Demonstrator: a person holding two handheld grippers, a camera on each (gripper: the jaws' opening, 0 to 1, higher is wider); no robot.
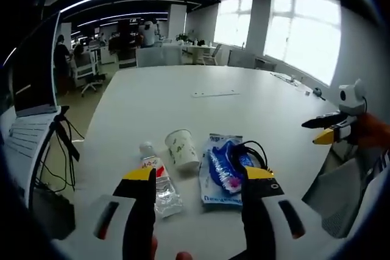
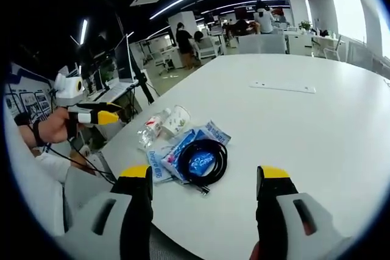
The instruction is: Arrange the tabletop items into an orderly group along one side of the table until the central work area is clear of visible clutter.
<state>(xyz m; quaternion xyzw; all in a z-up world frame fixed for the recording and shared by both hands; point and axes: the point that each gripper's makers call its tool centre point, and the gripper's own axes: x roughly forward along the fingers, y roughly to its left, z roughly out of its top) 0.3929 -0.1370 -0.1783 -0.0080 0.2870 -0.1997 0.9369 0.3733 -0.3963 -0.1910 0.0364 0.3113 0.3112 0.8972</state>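
Four items lie grouped near one edge of the white table (image 1: 256, 108): one clear plastic bottle (image 1: 157, 178), one paper cup (image 1: 181, 148) on its side, one blue-and-white packet (image 1: 220, 172), and one coiled black cable (image 2: 201, 158).

In the left gripper view, the left gripper (image 1: 198, 178) has its jaws spread wide and released, holding nothing. The bottle lies just inside the left jaw's tip, the packet just inside the right jaw's tip, and the cup sits between them, slightly farther out.

In the right gripper view, the right gripper (image 2: 205, 178) is likewise parted and empty, with the cable resting on the packet (image 2: 183, 153) just ahead of the left jaw, and the bottle (image 2: 151, 129) and cup (image 2: 175, 120) beyond.

Farther off, the tabletop is bare apart from one flat white strip (image 2: 283, 87). Beyond it is an open office with desks, chairs, people, ceiling lights and bright windows (image 1: 301, 31).

Each view catches the other gripper at its side; the cable's full loop reads clearly from the right gripper view.
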